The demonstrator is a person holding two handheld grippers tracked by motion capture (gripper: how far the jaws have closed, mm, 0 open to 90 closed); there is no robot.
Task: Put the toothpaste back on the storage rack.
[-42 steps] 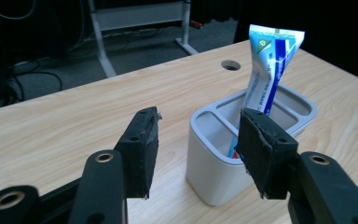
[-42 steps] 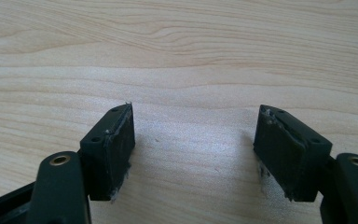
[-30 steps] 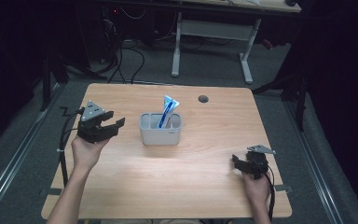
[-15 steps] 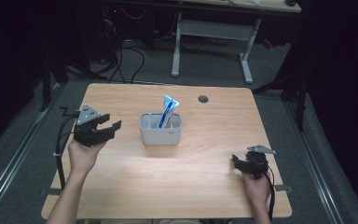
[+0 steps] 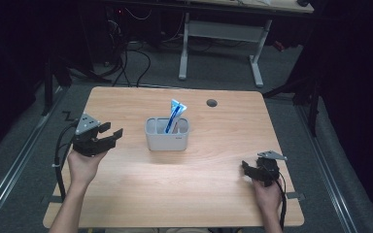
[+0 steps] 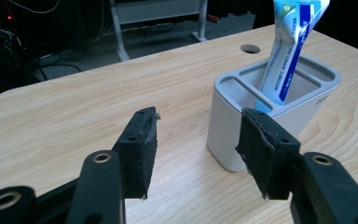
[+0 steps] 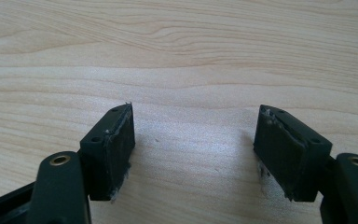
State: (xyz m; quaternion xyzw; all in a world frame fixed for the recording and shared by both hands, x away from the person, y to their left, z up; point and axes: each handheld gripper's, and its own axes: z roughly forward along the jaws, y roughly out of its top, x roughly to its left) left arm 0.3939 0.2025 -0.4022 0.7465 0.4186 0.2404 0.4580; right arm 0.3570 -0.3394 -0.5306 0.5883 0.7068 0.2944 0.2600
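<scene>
A grey holder (image 5: 167, 134) with separate compartments stands near the middle of the wooden table (image 5: 175, 194). A blue and white tube (image 5: 174, 115) leans upright in one compartment. The holder (image 6: 270, 116) and tube (image 6: 291, 46) rise just beyond my left jaws in the left gripper view. My left gripper (image 5: 110, 132) is open at the table's left side, a short way left of the holder, with nothing between its jaws. At the front right my right gripper (image 5: 246, 168) is open and low over bare wood (image 7: 182, 70), far from the holder.
A round cable hole (image 5: 211, 103) sits at the table's back right. Behind the table a white desk frame (image 5: 221, 34) and loose cables (image 5: 126, 58) lie on the dark floor. Bare wood stretches between the holder and the front edge.
My left gripper has drawn back to the left and toward the person, away from the holder. The right gripper has stayed where it was.
</scene>
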